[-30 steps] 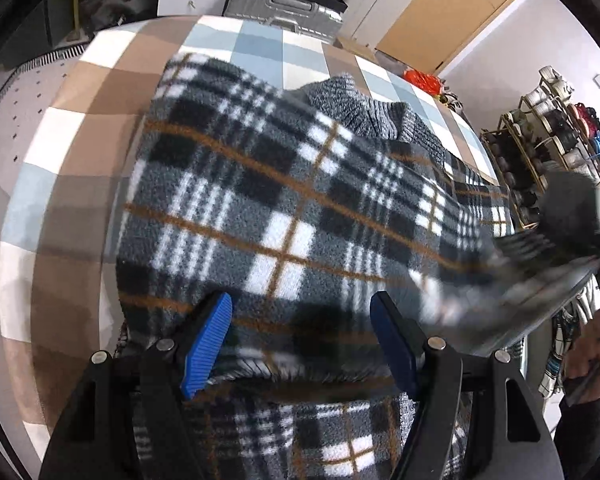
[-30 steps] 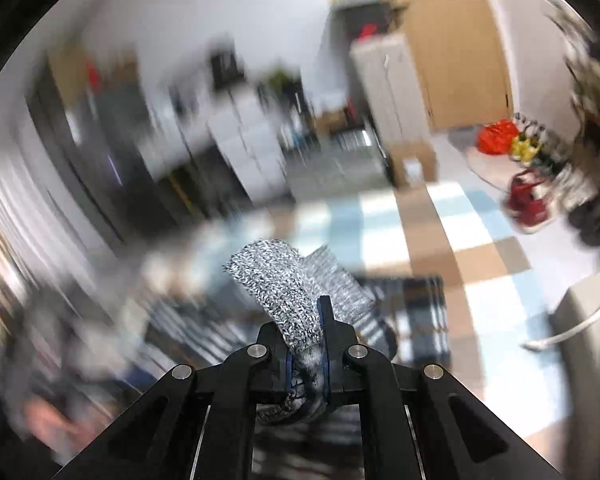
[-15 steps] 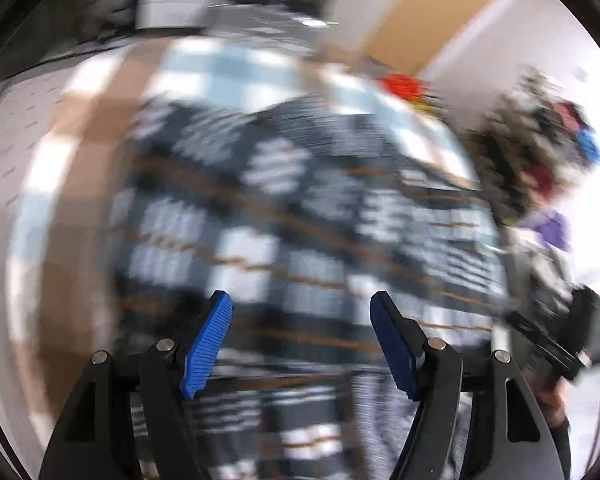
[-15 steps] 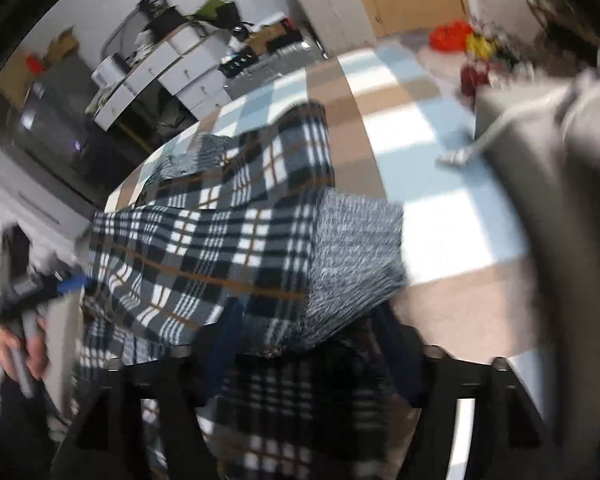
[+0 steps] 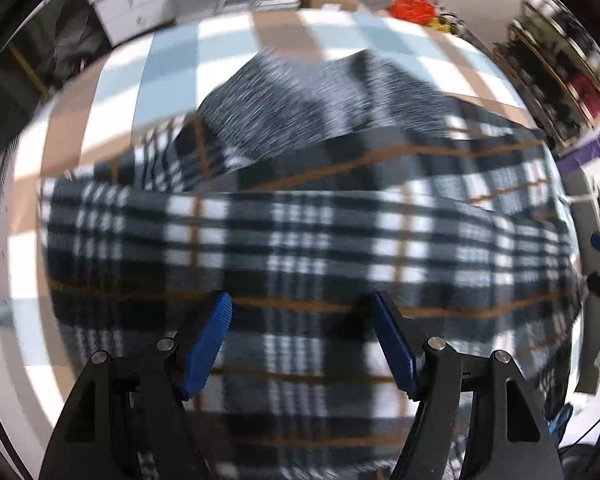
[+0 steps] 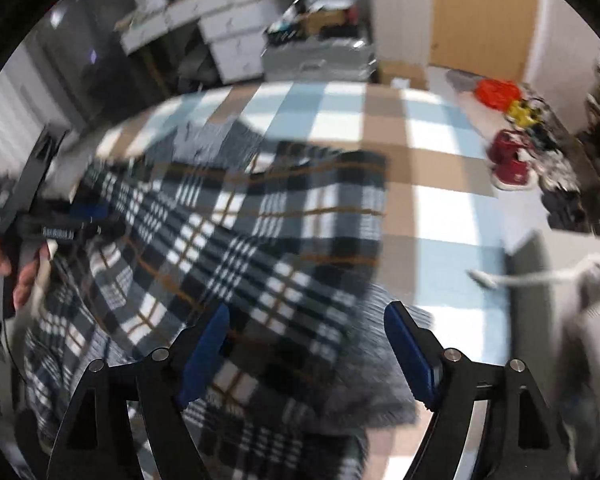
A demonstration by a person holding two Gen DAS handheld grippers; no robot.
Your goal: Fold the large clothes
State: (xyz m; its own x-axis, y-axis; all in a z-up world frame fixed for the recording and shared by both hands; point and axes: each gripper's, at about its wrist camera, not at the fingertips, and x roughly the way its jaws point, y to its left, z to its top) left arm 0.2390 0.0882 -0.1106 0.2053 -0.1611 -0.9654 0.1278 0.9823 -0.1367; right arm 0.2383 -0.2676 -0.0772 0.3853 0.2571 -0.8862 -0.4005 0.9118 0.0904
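Released grey cuff (image 6: 380, 380), one plaid garment (image 5: 300, 240)

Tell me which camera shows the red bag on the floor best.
The right wrist view: the red bag sits whole past the checked cloth's right edge, only slightly blurred. I can't find it in the left wrist view, where the shelves at that side are blurred.

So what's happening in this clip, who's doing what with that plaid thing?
A person with a handheld gripper in each hand is folding a black, white and tan plaid fleece garment with grey knit parts on a blue, white and brown checked surface. The right gripper has just been opening; its jaws stand wide above the garment, gripping nothing. The left gripper is open too, above the plaid. Both views are motion-blurred.
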